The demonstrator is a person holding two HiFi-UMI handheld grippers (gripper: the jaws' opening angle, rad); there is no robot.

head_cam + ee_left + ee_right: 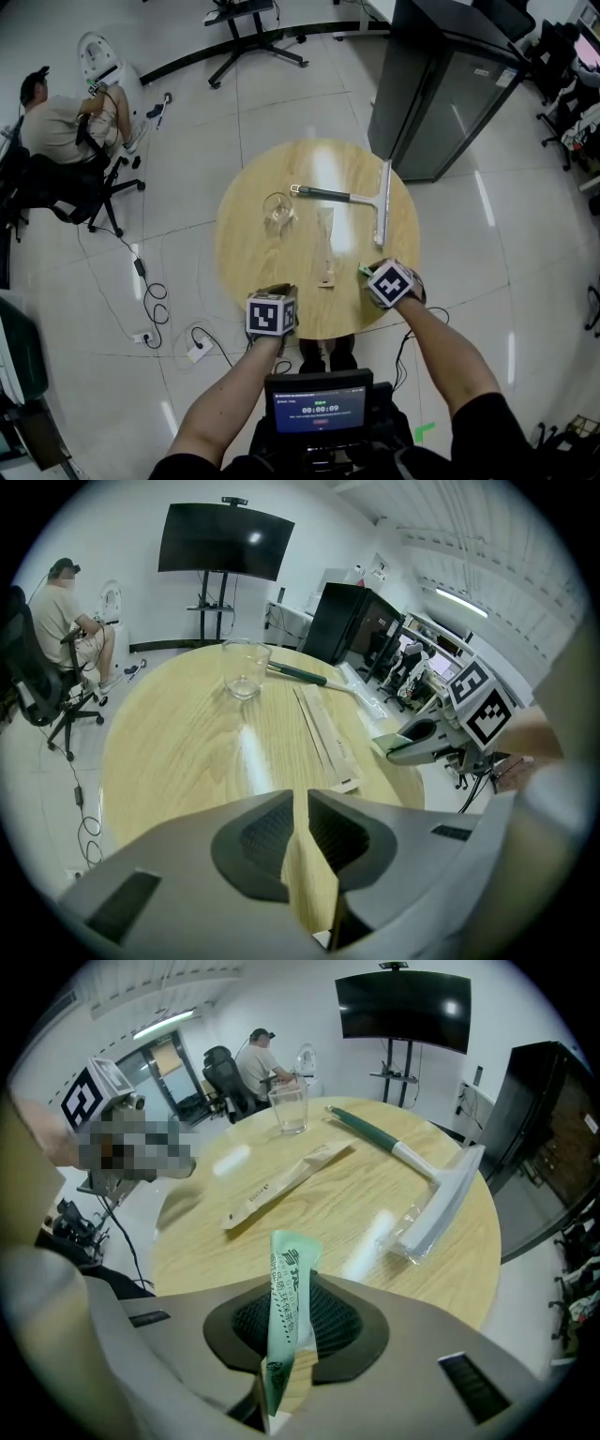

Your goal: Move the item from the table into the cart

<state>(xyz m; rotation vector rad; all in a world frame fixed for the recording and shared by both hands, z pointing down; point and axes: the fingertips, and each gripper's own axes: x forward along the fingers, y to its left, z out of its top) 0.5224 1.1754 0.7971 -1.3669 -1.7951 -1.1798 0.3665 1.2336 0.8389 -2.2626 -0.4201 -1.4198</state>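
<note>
Green sachet (292, 1279) is clamped upright between the pads of the right tongs (292, 1330), top end sticking up past the jaws, printed text down its face. The jaws are pinched nearly together on it. In the head view only a small green bit of the sachet (364, 270) shows in front of the right tongs (389, 283), at the near right edge of the round wooden bench (244, 253), over the rim.

Left tongs (298, 832) are empty: jaws barely apart, thin slit, only wood grain seen through it. In the head view the left tongs (272, 314) sit at the near edge of the bench, left of the right tongs.

On the bench:
- long paper-wrapped strip (326, 248) (323, 733) (281, 1185), flat, running from near the middle toward the near edge
- clear glass (277, 210) (246, 667) (289, 1105), upright, left of centre
- squeegee (361, 199) (422, 1176), dark green handle, blade at the right side in clear wrap

Around the bench: person seated on an office chair (66, 122) far left, black cabinet (441, 84) far right, dark screen on a stand (225, 541), cables on the floor.
</note>
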